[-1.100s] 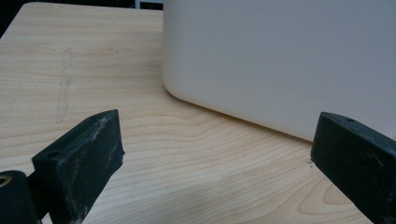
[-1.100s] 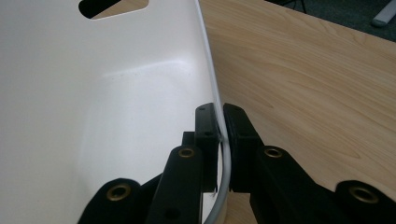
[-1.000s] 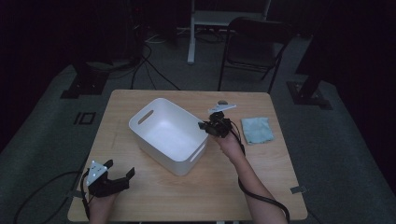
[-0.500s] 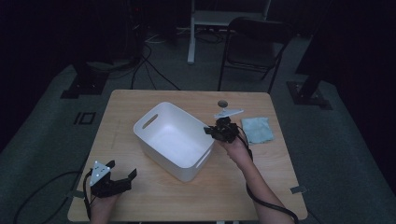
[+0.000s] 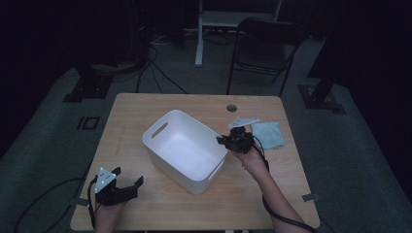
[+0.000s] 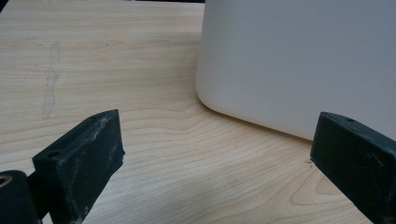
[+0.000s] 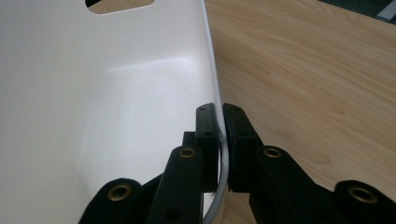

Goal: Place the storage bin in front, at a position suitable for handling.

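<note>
A white plastic bin (image 5: 184, 145) with slot handles stands at an angle in the middle of the wooden table (image 5: 141, 109). My right gripper (image 5: 226, 141) is at its right rim. In the right gripper view the right gripper (image 7: 219, 116) is shut on that thin rim (image 7: 215, 88), one jaw inside the bin and one outside. Near the table's front left corner my left gripper (image 5: 128, 177) rests open. In the left gripper view the left gripper (image 6: 215, 154) has bare table between its jaws, with the bin's outer wall (image 6: 299, 60) a short way ahead.
A light blue cloth (image 5: 268, 135) lies flat on the table right of the bin, just past the right hand. A round cable hole (image 5: 231, 108) sits near the far edge. A dark folding chair (image 5: 265, 43) stands beyond the table.
The right gripper has slid to the right and slightly toward the near edge, taking the bin along by its rim. The left gripper has stayed where it was.
</note>
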A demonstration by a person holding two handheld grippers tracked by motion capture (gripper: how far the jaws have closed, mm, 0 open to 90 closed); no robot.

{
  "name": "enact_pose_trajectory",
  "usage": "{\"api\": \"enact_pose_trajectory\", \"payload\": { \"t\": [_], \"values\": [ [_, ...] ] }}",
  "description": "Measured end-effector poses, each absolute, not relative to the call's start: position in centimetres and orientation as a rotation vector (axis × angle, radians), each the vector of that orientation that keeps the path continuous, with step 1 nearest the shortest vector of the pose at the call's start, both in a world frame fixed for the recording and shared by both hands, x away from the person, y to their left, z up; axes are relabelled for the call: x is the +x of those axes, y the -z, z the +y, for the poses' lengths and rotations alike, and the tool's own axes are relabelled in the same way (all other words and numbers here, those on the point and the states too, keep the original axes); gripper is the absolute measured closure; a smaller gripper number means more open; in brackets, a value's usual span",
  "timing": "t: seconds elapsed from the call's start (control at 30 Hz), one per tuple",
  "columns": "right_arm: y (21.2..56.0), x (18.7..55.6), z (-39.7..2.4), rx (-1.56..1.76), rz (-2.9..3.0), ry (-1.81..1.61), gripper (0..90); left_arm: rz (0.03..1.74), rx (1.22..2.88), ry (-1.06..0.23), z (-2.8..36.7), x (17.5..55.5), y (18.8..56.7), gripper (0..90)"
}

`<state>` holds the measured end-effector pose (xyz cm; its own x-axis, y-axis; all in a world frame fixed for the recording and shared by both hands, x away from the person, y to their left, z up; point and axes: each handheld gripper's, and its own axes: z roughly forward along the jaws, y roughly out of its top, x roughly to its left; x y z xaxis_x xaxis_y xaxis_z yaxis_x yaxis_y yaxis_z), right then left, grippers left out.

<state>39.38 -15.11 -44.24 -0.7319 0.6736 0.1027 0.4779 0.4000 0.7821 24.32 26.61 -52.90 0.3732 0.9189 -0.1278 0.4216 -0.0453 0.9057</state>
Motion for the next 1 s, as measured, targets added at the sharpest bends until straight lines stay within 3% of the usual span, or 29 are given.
{"api": "enact_pose_trajectory", "payload": {
  "t": [1.0],
  "values": [
    [44.4, 36.0, -17.7, 1.020, 2.432, -1.275, 85.3, 1.179, 1.633, -0.611, 26.9, 23.6, 51.6, 2.7]
  ]
}}
